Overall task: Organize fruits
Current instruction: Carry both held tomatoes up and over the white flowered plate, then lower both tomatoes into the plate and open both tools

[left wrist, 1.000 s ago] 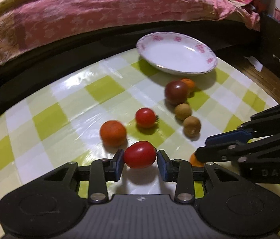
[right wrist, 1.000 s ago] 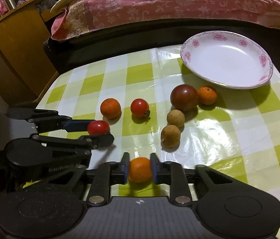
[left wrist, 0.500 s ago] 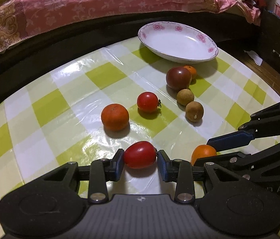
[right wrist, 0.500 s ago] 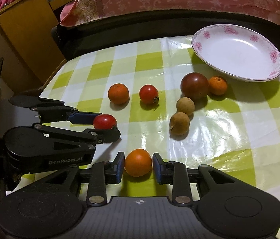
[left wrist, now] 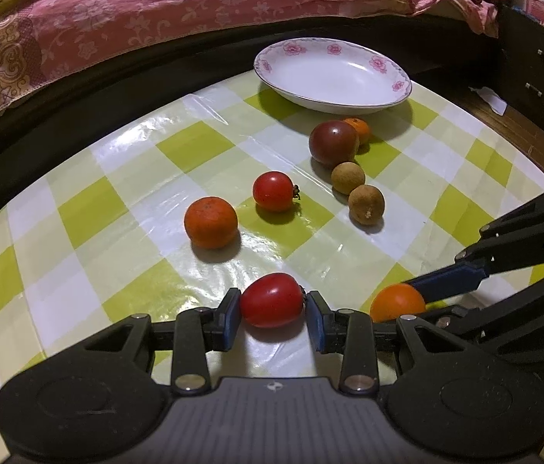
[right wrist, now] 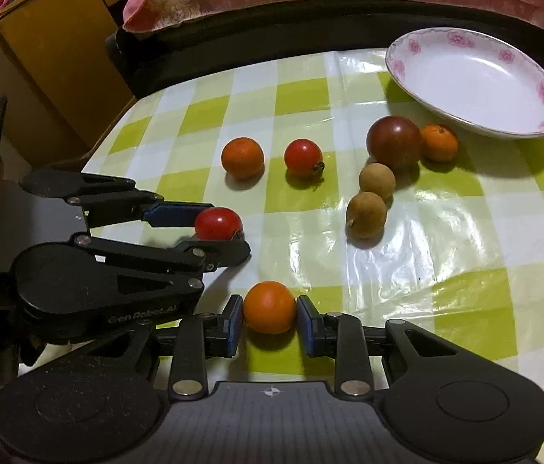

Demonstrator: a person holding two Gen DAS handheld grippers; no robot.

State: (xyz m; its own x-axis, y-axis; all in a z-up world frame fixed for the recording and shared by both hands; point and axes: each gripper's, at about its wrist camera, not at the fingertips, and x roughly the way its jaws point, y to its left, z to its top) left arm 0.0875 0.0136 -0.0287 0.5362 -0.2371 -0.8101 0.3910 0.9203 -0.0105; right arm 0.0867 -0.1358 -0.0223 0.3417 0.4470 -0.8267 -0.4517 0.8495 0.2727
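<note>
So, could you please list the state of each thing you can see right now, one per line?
left gripper: shut on red tomato
right gripper: shut on orange fruit
plate: upright, nothing in it
second red tomato: loose on tablecloth
mandarin: loose on the cloth
dark tomato: resting against small orange
two brown longans: side by side, loose

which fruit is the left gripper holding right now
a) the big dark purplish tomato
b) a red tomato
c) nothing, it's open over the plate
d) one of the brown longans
b: in the left wrist view the left gripper has its blue pads closed on a red tomato, while the dark tomato and both longans sit untouched on the checked cloth, short of the plate.
</note>
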